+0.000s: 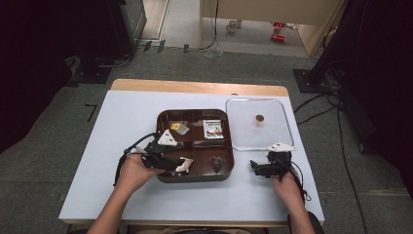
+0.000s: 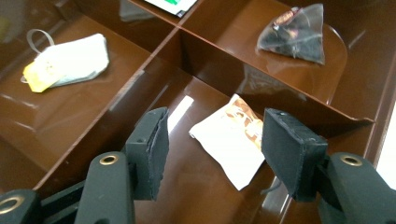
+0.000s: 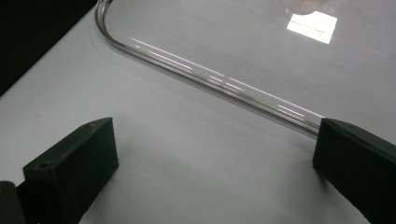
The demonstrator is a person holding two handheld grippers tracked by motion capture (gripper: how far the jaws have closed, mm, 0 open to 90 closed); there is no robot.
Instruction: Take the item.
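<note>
Straddling a white sachet [image 2: 232,145] in the brown tray [image 2: 74,126], left gripper [image 2: 215,151] jaws apart; right gripper [image 3: 215,172] likewise parted.

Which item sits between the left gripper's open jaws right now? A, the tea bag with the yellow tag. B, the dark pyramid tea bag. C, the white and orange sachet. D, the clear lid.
C: in the left gripper view the left gripper has its jaws open either side of the white and orange sachet, lying in a compartment of the brown tray.
</note>
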